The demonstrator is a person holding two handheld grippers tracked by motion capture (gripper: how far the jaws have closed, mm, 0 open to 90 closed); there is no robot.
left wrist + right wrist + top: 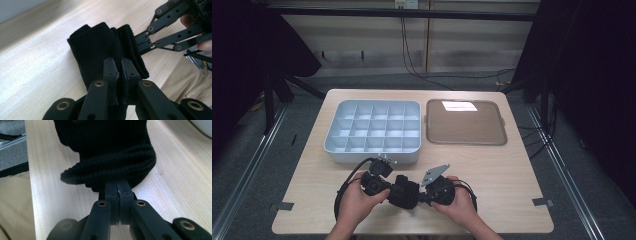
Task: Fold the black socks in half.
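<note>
Pale wooden table (512,165) from above: a black knitted cloth (403,191) hangs between left gripper (388,192) and right gripper (421,196), near the front edge.

Left gripper view: jaws pinch its folded end (100,50).

Right gripper view: jaws closed on its ribbed edge (110,167), straight ahead.

I see light wood table (492,165), rectangular, grain running lengthwise. Grey compartment tray (373,150) sits on far left half, divided into grid of small cells. Brown flat tray (465,123) lies just beside it on right, apart by narrow gap, glare patch at far edge. Black knitted cloth (403,192) near front edge, centre; I cannot tell whether it rests on surface.
</note>
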